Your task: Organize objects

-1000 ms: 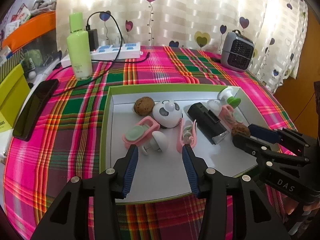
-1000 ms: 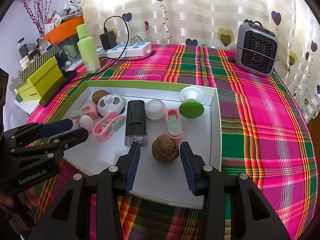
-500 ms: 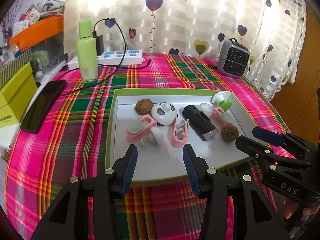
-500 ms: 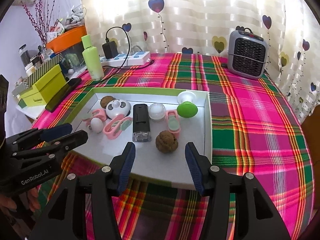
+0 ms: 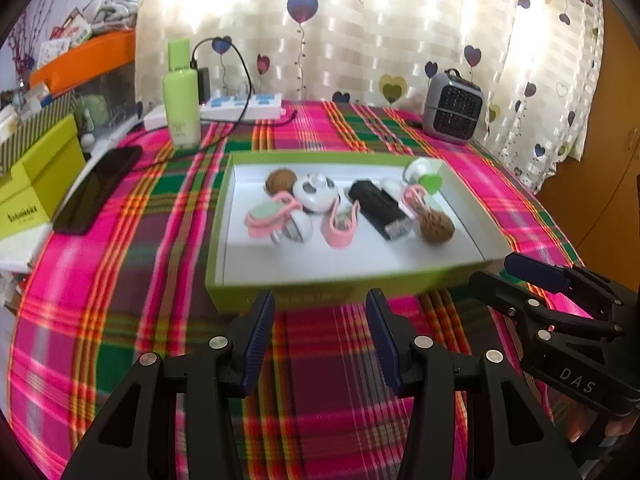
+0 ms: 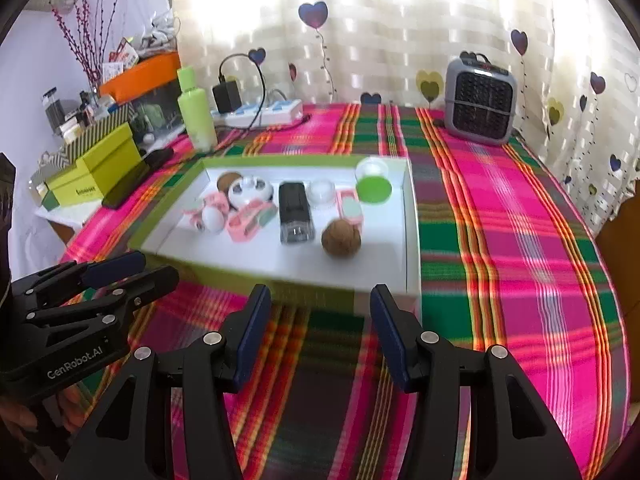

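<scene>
A shallow white tray with a green rim (image 5: 304,298) lies on the plaid tablecloth. In it are two brown walnuts (image 5: 436,226) (image 5: 280,180), a white panda-faced ball (image 5: 316,192), a black device (image 5: 378,208), pink clips (image 5: 340,228) and a green-and-white knob (image 5: 428,178). My left gripper (image 5: 320,300) hangs open over the cloth just before the tray's front wall, with nothing between its fingers. My right gripper (image 6: 320,296) is open and empty too, in front of the tray's right corner. The nearest walnut (image 6: 341,238) lies beyond it on the tray floor. Each gripper shows in the other's view (image 5: 496,272) (image 6: 154,268).
Behind the tray stand a green bottle (image 5: 181,96), a power strip with a plugged charger (image 5: 244,106) and a small grey heater (image 5: 454,110). A black phone (image 5: 98,188) and a yellow-green box (image 5: 36,176) lie at the left. Curtains close off the back.
Both grippers have drawn back from over the tray to the cloth in front of it. The right jaws have widened, and the walnut that sat between them stays on the tray floor.
</scene>
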